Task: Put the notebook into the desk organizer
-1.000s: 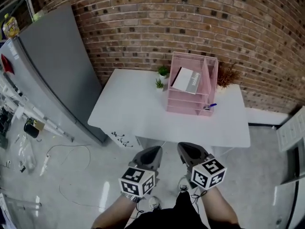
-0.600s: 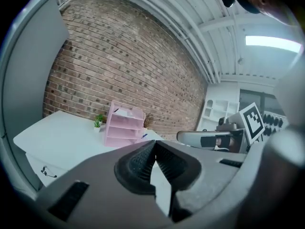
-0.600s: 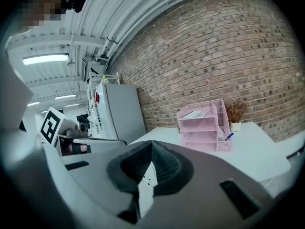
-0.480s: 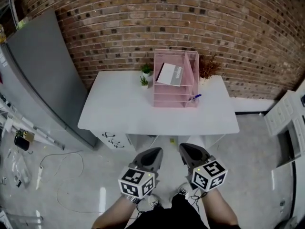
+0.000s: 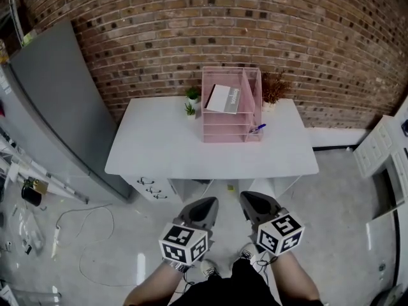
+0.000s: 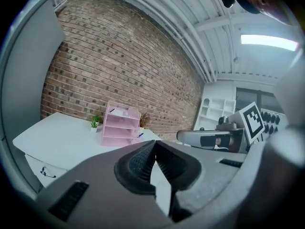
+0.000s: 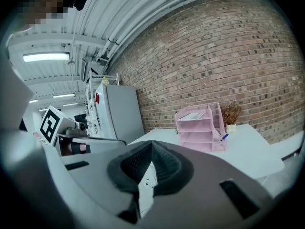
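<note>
A pink mesh desk organizer (image 5: 231, 127) stands at the back of the white desk (image 5: 191, 155), against the brick wall. A white and grey notebook (image 5: 223, 99) lies slanted in its top tray, also seen in the right gripper view (image 7: 193, 114). Both grippers hang low in front of the person's body, well short of the desk. My left gripper (image 5: 205, 204) is shut with nothing between its ribbed pads (image 6: 143, 161). My right gripper (image 5: 250, 201) is likewise shut and empty, pads (image 7: 162, 163) pressed together. The organizer shows small and distant in both gripper views (image 6: 120, 128) (image 7: 199, 128).
A blue pen (image 5: 257, 128) sticks out of the organizer's lower right. Two small green plants (image 5: 190, 101) stand left of it, a dried plant (image 5: 274, 88) to its right. A tall grey cabinet (image 5: 60, 107) stands left of the desk, white shelving (image 5: 382, 152) at right. Cables (image 5: 83, 231) lie on the floor.
In the head view the desk and organizer have shifted left toward the middle and look a little further off. Both grippers stay shut and empty, low before the body.
</note>
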The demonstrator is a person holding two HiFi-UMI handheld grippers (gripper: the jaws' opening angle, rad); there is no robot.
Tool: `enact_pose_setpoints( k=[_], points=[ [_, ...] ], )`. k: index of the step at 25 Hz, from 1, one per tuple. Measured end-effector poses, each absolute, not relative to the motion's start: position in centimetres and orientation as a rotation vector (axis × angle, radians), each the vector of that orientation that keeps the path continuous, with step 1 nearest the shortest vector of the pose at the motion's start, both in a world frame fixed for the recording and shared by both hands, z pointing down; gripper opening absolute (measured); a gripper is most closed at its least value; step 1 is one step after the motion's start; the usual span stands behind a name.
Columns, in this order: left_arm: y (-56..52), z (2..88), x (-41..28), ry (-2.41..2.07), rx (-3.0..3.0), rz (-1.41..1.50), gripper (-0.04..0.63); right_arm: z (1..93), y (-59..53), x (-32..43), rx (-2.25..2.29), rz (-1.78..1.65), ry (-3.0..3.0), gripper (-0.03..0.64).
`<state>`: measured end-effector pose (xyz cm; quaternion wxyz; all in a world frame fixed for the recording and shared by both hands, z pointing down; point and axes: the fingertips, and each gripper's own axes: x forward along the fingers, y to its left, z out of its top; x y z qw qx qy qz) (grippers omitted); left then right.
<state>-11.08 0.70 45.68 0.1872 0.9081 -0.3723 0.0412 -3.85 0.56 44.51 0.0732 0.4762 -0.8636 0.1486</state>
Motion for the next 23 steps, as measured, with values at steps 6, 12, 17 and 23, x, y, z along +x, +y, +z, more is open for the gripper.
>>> enact_pose_setpoints(
  k=[6,12,17,23],
  points=[
    [0.92,45.77,-11.04,-1.064,2.553,0.119,0.006,44.9,0.77,-3.73,1.418,0.458,-2.601,0.003],
    [1.27,45.48,-10.94,-1.077,2.553,0.111,0.006,44.72,1.15,-3.54,1.412,0.455,-2.608,0.003],
    [1.41,45.17,-10.61,-1.086,2.558,0.112,0.006,44.49,1.32,-3.22,1.405,0.45,-2.616,0.003],
    [1.59,45.19,-10.29,-1.089,2.56,0.107,0.006,44.54,1.53,-2.95,1.405,0.446,-2.621,0.003]
  ],
)
